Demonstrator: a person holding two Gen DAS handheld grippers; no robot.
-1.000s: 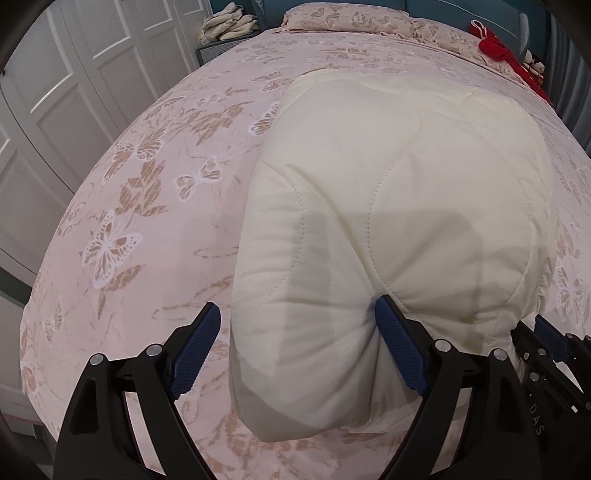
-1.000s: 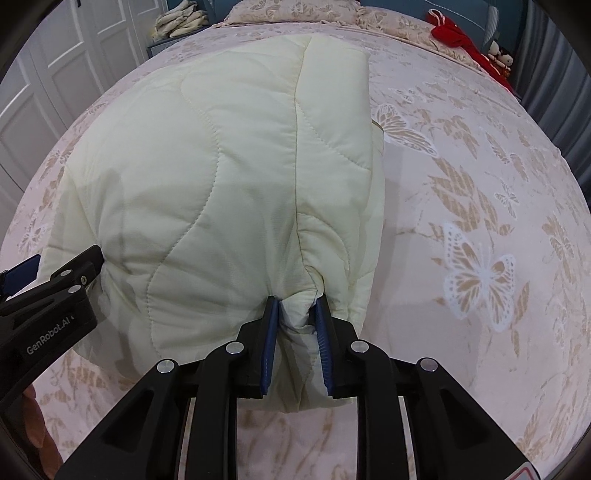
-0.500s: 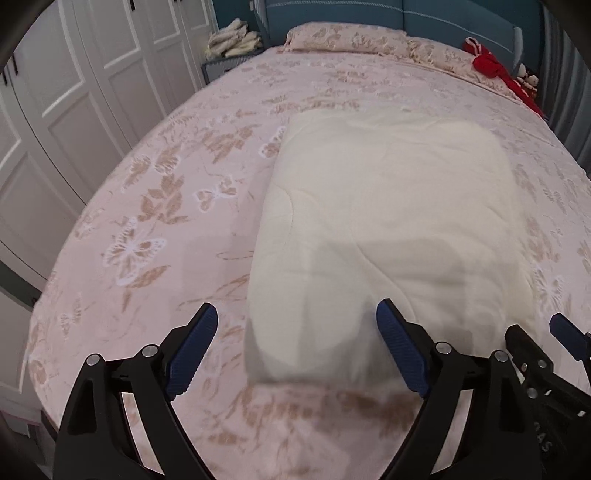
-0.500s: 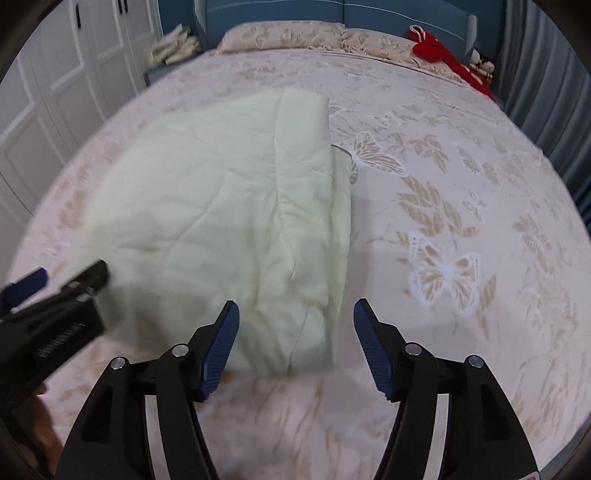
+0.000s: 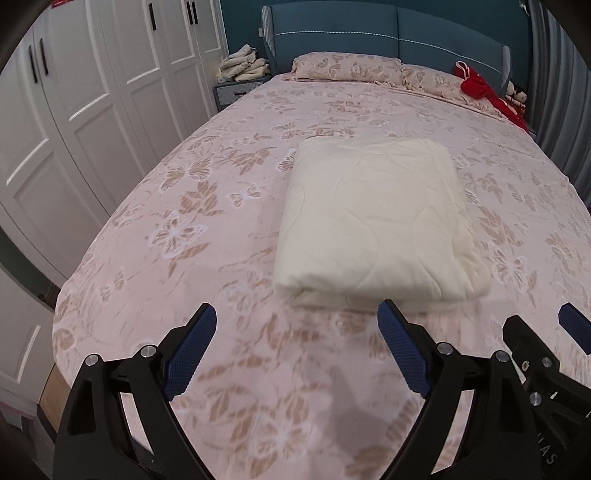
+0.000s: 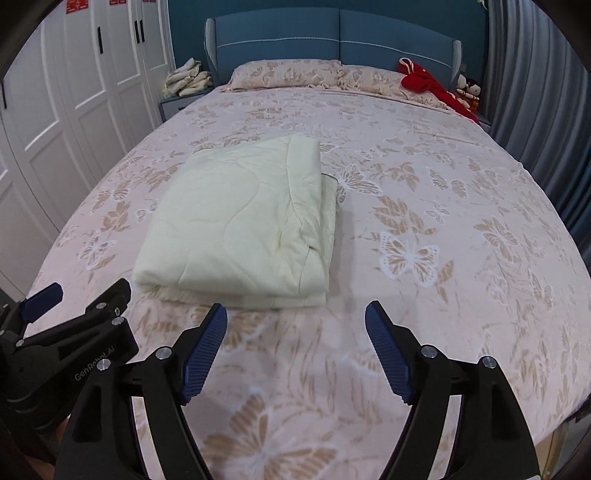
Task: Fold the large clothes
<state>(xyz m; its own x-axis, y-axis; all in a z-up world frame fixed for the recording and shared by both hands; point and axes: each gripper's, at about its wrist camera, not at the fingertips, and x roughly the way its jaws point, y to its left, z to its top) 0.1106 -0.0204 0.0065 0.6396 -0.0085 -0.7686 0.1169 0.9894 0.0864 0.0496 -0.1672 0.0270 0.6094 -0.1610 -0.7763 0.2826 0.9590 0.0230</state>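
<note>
A cream quilted blanket (image 5: 373, 218) lies folded into a thick rectangle on the pink butterfly bedspread (image 5: 192, 236); it also shows in the right wrist view (image 6: 240, 225). My left gripper (image 5: 295, 339) is open and empty, held back from the blanket's near edge. My right gripper (image 6: 295, 336) is open and empty, also short of the near edge. The right gripper's tip (image 5: 535, 343) shows at the right of the left wrist view, and the left gripper (image 6: 74, 325) shows at the left of the right wrist view.
White wardrobe doors (image 5: 85, 110) stand along the left. A blue headboard (image 6: 332, 33), two pillows (image 6: 288, 72), a red garment (image 6: 428, 83) and small dolls (image 6: 467, 88) are at the far end. Folded cloths (image 6: 186, 79) sit on a nightstand. Grey curtains (image 6: 539, 110) hang on the right.
My right gripper let go of the blanket's edge and opened. Both grippers pulled back and up from the blanket, which settled flat and folded on the bed.
</note>
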